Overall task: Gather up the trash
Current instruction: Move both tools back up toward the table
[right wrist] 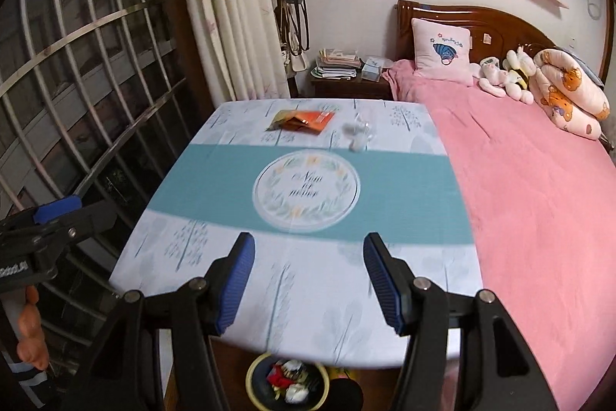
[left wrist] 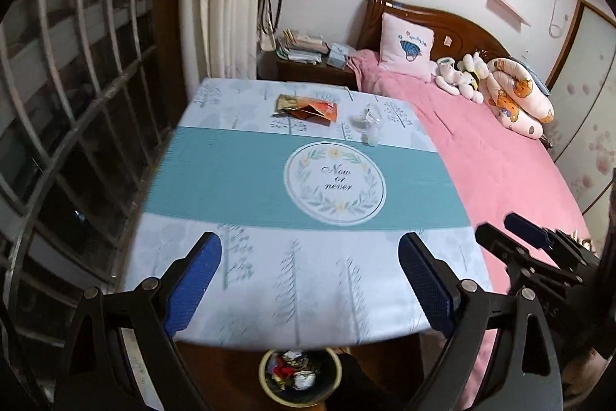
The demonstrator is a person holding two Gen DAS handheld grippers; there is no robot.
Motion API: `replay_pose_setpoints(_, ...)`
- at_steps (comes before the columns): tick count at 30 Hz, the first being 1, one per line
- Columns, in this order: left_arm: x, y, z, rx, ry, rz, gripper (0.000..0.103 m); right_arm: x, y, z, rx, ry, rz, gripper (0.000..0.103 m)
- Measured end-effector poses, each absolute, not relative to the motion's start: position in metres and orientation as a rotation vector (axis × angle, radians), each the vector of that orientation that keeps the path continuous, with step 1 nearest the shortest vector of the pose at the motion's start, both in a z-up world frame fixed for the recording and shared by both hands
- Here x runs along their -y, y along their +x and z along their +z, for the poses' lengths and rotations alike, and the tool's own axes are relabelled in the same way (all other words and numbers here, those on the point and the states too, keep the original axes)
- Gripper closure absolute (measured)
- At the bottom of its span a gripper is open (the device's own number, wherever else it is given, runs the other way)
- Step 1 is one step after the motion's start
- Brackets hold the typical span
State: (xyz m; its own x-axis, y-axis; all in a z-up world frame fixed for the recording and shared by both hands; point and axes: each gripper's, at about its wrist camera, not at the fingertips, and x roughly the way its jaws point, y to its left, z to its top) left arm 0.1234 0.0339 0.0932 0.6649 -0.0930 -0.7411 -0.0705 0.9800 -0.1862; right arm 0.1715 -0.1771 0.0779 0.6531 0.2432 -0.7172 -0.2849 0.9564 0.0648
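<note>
Trash on the table is untouched: both grippers are held above the near edge, nothing gripped. Left gripper is seen with blue pads spread wide, empty. Right gripper is likewise spread, a clear gap between its blue fingers, empty; it is also visible at the right edge of the left wrist view, jaws apart. In the right wrist view the left gripper shows at the left edge, with a bare hand below it.

Below the near table edge a round bin is seen on the floor, already holding crumpled red and white scraps.

On the far side of the tablecloth an orange-and-gold wrapper lies flat. Just right of it, apart, a crumpled clear plastic piece is seen; blurred, exact shape cannot be told. Both are well apart from the grippers, beyond the teal band and the round printed emblem.

A pink bed adjoins the table's right side.
</note>
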Motion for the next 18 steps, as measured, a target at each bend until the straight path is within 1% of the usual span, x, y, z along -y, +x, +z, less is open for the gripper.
replay_pose_setpoints(5,-0.030,0.213,0.078,-0.904,-0.284,-0.013,0.011,0.179,0.272,0.064,-0.826,-0.082,0.294,0.044)
replay_pose_setpoints(9,-0.026,0.295,0.058,-0.959,-0.351,0.014,0.011,0.183,0.366,0.039,-0.896,-0.059,0.280,0.044)
replay_pose_setpoints(13,-0.027,0.381,0.028,-1.017,-0.403,0.065,0.011,0.181,0.447,0.008,-0.962,-0.031,0.264,0.044)
replay_pose_setpoints(18,-0.034,0.456,-0.012,-1.076,-0.482,0.114,0.011,0.174,0.518,-0.031,-1.030,-0.001,0.251,0.044)
